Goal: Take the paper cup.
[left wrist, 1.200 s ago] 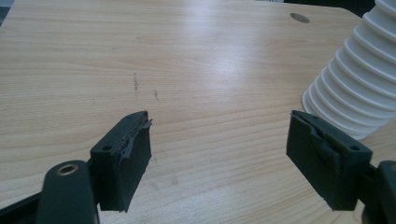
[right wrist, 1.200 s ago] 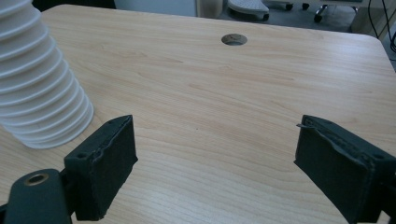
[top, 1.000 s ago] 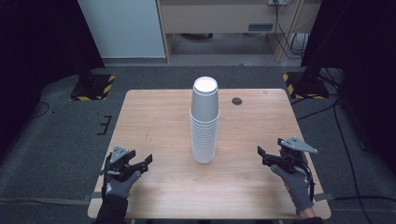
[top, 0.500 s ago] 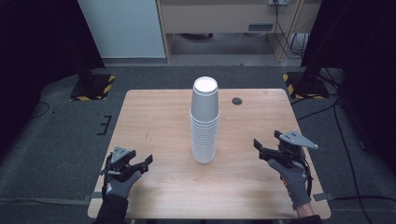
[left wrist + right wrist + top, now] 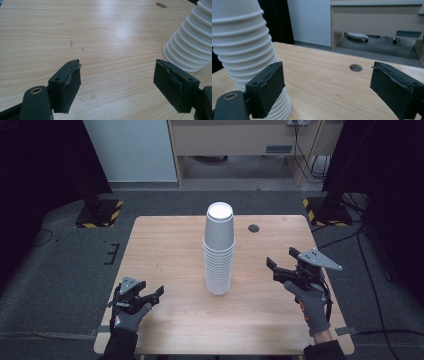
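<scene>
A tall stack of white paper cups (image 5: 219, 251) stands upside down at the middle of the wooden table (image 5: 170, 240). My left gripper (image 5: 156, 295) rests low near the table's front left, open with nothing between its jaws; in the left gripper view (image 5: 117, 80) the stack (image 5: 192, 42) is ahead on the right. My right gripper (image 5: 278, 262) is held above the table to the right of the stack, open and empty, pointing toward it. In the right gripper view (image 5: 327, 87) the stack (image 5: 244, 50) stands close behind the left jaw, not between the jaws.
A round cable hole (image 5: 254, 228) is in the table's far right part, also seen as the hole (image 5: 356, 67) ahead of the right gripper. Beyond the table are a grey floor, a light cabinet (image 5: 235, 140) and dark stands with striped bases (image 5: 100, 215).
The right gripper has risen off the table and come a little closer to the cup stack. The left gripper and the stack have stayed put.
</scene>
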### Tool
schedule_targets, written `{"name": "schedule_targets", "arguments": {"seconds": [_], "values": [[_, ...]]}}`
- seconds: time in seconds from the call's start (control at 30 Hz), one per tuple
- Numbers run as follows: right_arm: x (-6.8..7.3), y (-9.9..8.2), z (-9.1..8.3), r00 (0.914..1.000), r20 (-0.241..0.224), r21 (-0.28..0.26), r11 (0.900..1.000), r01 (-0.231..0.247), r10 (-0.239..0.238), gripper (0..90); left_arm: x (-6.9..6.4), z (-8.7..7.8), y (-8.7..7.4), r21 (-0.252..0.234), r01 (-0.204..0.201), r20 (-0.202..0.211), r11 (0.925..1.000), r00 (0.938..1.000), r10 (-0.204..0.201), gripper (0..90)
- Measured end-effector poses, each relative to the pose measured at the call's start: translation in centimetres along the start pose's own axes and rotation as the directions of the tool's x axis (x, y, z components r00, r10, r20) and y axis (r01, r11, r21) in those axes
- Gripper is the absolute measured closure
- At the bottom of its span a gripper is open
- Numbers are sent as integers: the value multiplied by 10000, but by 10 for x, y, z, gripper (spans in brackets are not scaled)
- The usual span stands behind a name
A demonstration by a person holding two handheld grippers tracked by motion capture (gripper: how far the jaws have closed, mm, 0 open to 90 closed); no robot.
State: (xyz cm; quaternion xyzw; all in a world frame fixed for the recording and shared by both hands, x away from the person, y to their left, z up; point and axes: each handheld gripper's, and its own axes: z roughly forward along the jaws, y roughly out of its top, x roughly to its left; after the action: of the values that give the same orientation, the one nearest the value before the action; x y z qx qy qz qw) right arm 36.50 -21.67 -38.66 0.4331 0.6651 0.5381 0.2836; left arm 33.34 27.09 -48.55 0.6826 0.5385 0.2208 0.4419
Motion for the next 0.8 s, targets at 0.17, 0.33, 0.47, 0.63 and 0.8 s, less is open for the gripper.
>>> {"name": "schedule_targets", "arguments": {"seconds": [0.17, 0.33, 0.47, 0.63, 0.8], "values": [[5, 12, -1, 9998, -193, -196, 9998, 52, -56, 118, 0, 1, 0, 26, -38, 1, 10000, 10000, 38, 205], [14, 25, 0, 9990, -436, -494, 9988, 26, -48, 118, 0, 1, 0, 62, -55, 9, 10000, 10000, 55, 205], [22, 37, 0, 9978, -659, -718, 9974, 63, -110, 117, 0, 1, 0, 33, -43, -1, 10000, 10000, 43, 205], [28, 46, 1, 9967, -786, -840, 9964, 147, -213, 117, 0, 2, 0, 86, -89, -15, 9999, 10000, 89, 206], [37, 54, 4, 9951, -932, -959, 9951, 228, -318, 117, 1, 2, 0, 94, -83, -18, 9999, 10000, 83, 206]]}}
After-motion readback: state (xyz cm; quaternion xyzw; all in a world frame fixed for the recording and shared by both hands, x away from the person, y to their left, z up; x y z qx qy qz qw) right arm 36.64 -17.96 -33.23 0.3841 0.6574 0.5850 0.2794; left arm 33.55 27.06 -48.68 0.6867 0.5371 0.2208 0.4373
